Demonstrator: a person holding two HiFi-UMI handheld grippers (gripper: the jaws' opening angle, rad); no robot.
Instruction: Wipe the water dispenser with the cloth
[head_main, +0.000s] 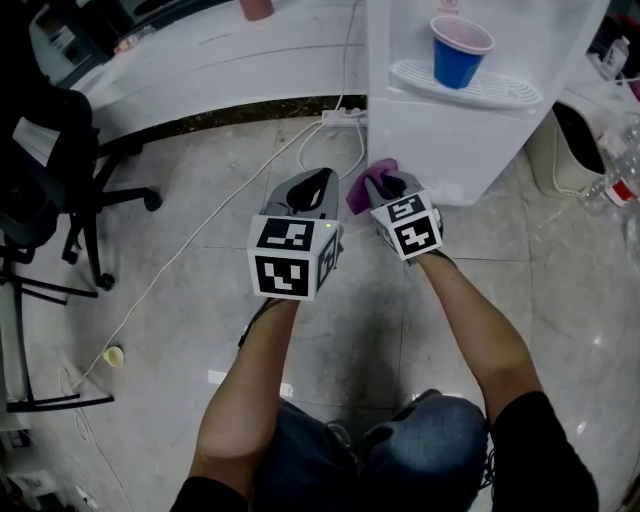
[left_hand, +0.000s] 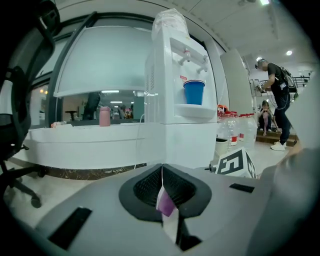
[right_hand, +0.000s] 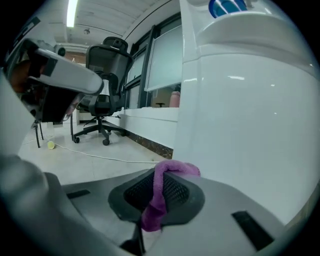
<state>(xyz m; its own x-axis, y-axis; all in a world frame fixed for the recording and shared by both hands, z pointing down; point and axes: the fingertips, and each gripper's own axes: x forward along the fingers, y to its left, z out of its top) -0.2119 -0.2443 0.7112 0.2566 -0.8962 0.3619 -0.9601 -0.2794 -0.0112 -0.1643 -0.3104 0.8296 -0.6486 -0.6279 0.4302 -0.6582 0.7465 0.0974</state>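
The white water dispenser (head_main: 450, 140) stands just ahead and to the right, with a blue cup (head_main: 458, 50) on its drip tray. My right gripper (head_main: 392, 185) is shut on a purple cloth (head_main: 365, 185), close to the dispenser's lower front. In the right gripper view the cloth (right_hand: 160, 192) hangs over the closed jaws of the right gripper (right_hand: 162, 182), and the dispenser's wall (right_hand: 250, 125) fills the right side. My left gripper (head_main: 312, 183) is beside it on the left, shut. In the left gripper view a small purple sliver shows in the slit of the left gripper (left_hand: 161, 172); the dispenser (left_hand: 175, 90) stands a little ahead.
A white cable (head_main: 200, 230) runs across the tiled floor to a power strip (head_main: 340, 117) at the foot of the white counter (head_main: 200, 50). A black office chair (head_main: 50, 150) stands at the left, a small paper cup (head_main: 114, 355) lies on the floor. Water bottles (head_main: 620, 170) are at the right.
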